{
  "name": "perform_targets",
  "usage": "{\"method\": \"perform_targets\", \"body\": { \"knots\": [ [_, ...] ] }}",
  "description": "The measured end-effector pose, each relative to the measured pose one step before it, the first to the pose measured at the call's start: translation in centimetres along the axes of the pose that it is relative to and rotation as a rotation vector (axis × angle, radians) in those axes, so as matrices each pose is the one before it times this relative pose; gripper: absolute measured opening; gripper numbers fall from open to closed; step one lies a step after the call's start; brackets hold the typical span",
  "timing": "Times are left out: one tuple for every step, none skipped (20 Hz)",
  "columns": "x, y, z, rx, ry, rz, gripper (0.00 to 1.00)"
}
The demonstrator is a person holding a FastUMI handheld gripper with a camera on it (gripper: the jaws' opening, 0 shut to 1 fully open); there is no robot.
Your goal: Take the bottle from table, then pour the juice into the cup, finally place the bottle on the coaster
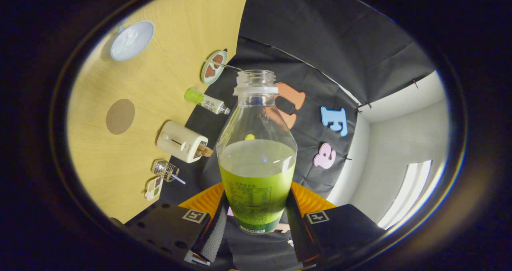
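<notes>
Right between the fingers of the gripper (256, 223) stands the bottle (256, 155), both fingers pressed against its lower body on either side, so the jaws are closed down to the bottle's width and carry it. Its long axis runs straight ahead along the fingers, open neck farthest from them, cap off. Green juice (256, 171) fills roughly the lower half, its surface lying level across the body.

Beyond the bottle the whole scene is rolled: the wooden table (180, 35) stands like a wall off to one side of the neck, so the gripper seems turned hard over on its side. On that table, the round brown coaster (120, 116) lies well apart from the bottle, and a pale round dish (132, 40) sits farther along. Nearer the table's edge are a small white appliance (182, 141) and a clear cup (165, 169) just beside it; that cup looks the likely pouring target, though I cannot be sure. The mouth does not point at it yet.
</notes>
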State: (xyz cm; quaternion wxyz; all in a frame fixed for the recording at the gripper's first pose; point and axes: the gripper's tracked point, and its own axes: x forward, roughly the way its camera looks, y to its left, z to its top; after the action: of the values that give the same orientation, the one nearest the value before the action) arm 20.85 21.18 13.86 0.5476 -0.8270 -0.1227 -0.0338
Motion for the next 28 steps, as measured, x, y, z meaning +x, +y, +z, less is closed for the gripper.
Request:
{"method": "perform_targets", "body": {
  "knots": [
    [0.01,-0.015,-0.004,-0.00034,-0.00092,-0.00047,0.76],
    [0.003,-0.057,0.018,0.00046,0.00005,-0.00112,0.76],
    [-0.024,0.068,0.015,0.00053,0.00014,0.00023,0.76],
    [-0.011,0.08,0.164,0.00169,-0.00262,0.00162,0.76],
    [0.022,0.098,0.064,-0.00081,-0.00067,0.00089,0.76],
    [-0.061,0.058,0.093,0.00035,-0.00295,-0.00094,0.76],
    [0.017,-0.013,0.132,0.00357,-0.00173,0.00104,0.75],
    [-0.055,0.13,0.134,0.01012,-0.00199,0.00179,0.75],
    [-0.047,0.116,0.081,0.01927,-0.0026,0.00308,0.75],
    [0.019,0.249,0.057,0.01834,0.00035,0.00656,0.75],
    [-0.011,0.318,0.015,0.01134,0.00085,0.00445,0.76],
    [-0.121,0.2,0.101,0.0081,-0.00173,0.00154,0.75],
    [0.033,0.308,0.088,0.00817,-0.00108,0.00497,0.76],
    [0.012,0.35,0.09,0.00946,-0.00036,0.00806,0.76],
    [-0.022,0.521,0.065,0.0164,-0.00093,0.0141,0.76],
    [-0.045,0.752,0.062,0.03279,0.00222,0.02444,0.76],
    [-0.046,1.095,0.081,0.04901,0.00239,0.03583,0.76],
    [-0.12,1.334,0.111,0.04646,0.00118,0.04271,0.76],
    [-0.063,0.89,0.002,0.0375,0.0017,0.02978,0.76],
    [-0.194,0.491,0.096,0.02333,-0.00439,0.01064,0.76],
    [-0.221,0.032,0.058,0.01326,-0.00082,-0.00203,0.76],
    [-0.191,0.184,0.01,0.01828,-0.00394,0.00099,0.76],
    [0.153,0.451,0.029,0.02775,-0.00024,0.00744,0.76],
    [-0.014,0.399,0.012,0.03425,-0.00033,0.01529,0.76],
    [0.031,0.332,-0.038,0.03713,0.00137,0.01531,0.76],
    [-0.015,0.382,0.115,0.04473,-0.00174,0.01862,0.76],
    [-0.116,0.417,-0.009,0.04699,-0.00039,0.02447,0.76],
    [-0.105,0.556,-0.166,0.05402,0.00462,0.02686,0.76]
  ]
}}
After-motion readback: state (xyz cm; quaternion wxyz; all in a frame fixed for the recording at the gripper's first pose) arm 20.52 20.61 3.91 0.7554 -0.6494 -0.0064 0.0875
